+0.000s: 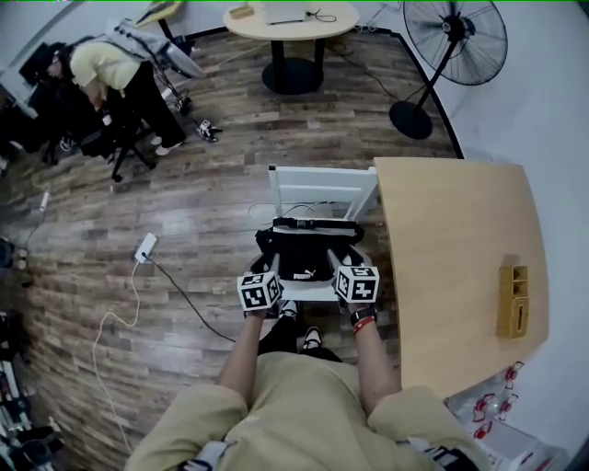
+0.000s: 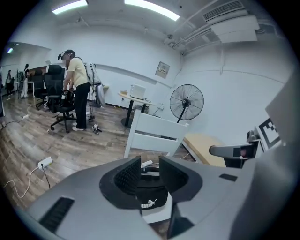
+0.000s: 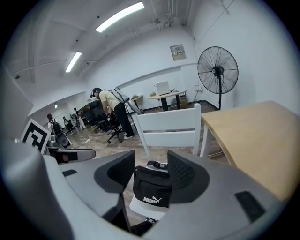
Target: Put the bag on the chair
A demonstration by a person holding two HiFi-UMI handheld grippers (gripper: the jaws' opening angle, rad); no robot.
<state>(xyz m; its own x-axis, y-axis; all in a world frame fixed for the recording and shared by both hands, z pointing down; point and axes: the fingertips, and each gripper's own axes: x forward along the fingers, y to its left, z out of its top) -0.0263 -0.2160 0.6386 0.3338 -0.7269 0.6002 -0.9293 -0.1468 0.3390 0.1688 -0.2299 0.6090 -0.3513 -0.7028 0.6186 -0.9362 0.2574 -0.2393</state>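
Note:
A black waist bag (image 1: pixel 304 258) with a white logo lies on the seat of a white wooden chair (image 1: pixel 322 190), its strap toward the backrest. My left gripper (image 1: pixel 268 273) and right gripper (image 1: pixel 344 270) hover side by side at the chair's front edge, just short of the bag. In the left gripper view the jaws of the left gripper (image 2: pixel 150 165) stand a little apart, with nothing between them, and the bag (image 2: pixel 151 198) lies beyond. The right gripper (image 3: pixel 151 163) is open wider, and the bag (image 3: pixel 152 190) sits past its tips, untouched.
A light wooden table (image 1: pixel 451 267) stands close against the chair's right side, with a yellow object (image 1: pixel 513 299) on it. A power strip (image 1: pixel 145 246) and its cable lie on the floor to the left. Farther off are a pedestal fan (image 1: pixel 456 41), a round table (image 1: pixel 290 23) and a person (image 1: pixel 110 74) bent over an office chair.

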